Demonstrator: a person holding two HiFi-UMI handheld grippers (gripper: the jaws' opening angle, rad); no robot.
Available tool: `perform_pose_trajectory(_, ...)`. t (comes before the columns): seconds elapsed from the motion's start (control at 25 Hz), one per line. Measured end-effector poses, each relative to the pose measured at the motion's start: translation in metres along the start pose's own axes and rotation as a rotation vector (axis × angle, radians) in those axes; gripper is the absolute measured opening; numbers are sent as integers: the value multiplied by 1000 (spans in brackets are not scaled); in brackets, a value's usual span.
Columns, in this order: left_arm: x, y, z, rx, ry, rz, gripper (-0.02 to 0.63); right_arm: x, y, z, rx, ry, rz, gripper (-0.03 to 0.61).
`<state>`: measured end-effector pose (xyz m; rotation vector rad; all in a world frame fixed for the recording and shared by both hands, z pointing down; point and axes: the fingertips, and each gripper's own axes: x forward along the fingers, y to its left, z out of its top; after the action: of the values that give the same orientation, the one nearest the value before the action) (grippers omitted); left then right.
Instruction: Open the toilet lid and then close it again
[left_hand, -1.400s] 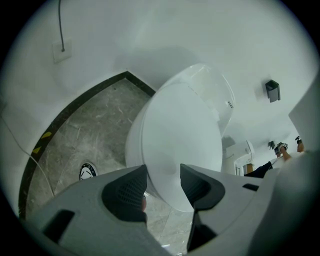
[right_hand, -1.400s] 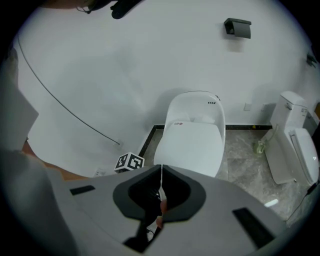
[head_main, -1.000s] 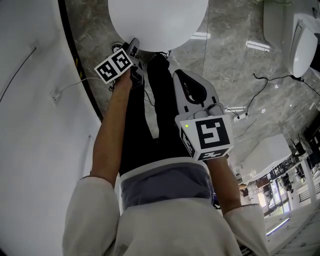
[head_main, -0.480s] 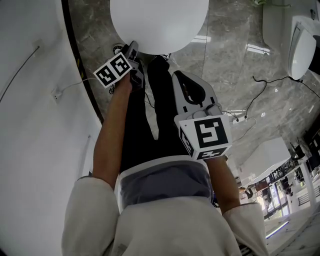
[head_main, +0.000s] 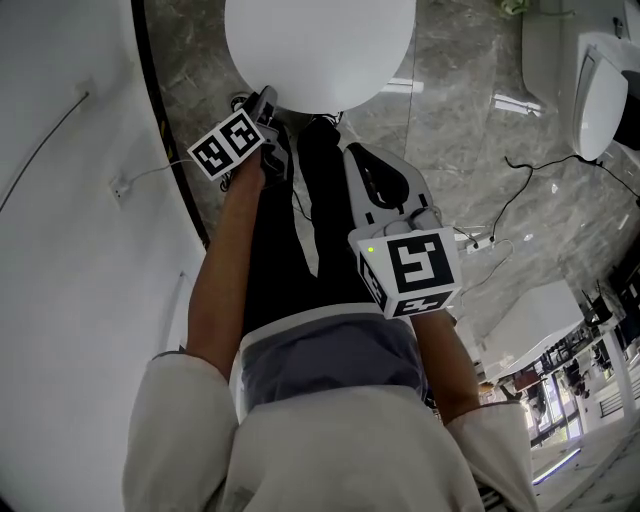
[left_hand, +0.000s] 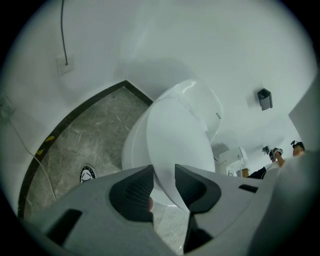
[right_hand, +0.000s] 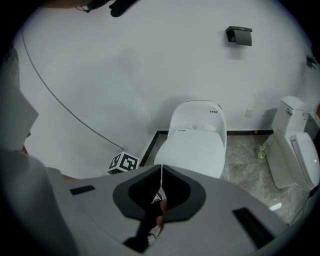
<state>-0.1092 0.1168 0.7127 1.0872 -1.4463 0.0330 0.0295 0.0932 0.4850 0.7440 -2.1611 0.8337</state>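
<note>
Bathroom: grey marble floor (head_main: 450, 90), white wall (head_main: 60, 250) w/ dark skirting. Nearest, the person's pale top and dark trousers (head_main: 290, 240). Right gripper (head_main: 358, 152) is held in front of the legs, pointing down fwd, jaws closed together w/ only a hairline slit, nothing between them, well short of the toilet. Left gripper (head_main: 270, 98) is further fwd at the front rim of the toilet lid (head_main: 320, 50). Its jaws have just been closing and the lid's front edge sits between the pads, gripped. In left gripper view the lid (left_hand: 175, 135) tilts up off the bowl, hinge end toward the wall. A shoe (left_hand: 87, 173) shows on the floor beside the bowl. Farther off to the right: a black cable (head_main: 520, 190) across the floor and a 2nd toilet (head_main: 600, 90).
</note>
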Motion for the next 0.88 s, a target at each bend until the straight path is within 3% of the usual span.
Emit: perform_pose_trajectory(0.88,-31,-32,22,-4,-31,-27,95,-39,3,27,-2,-42,-6,11)
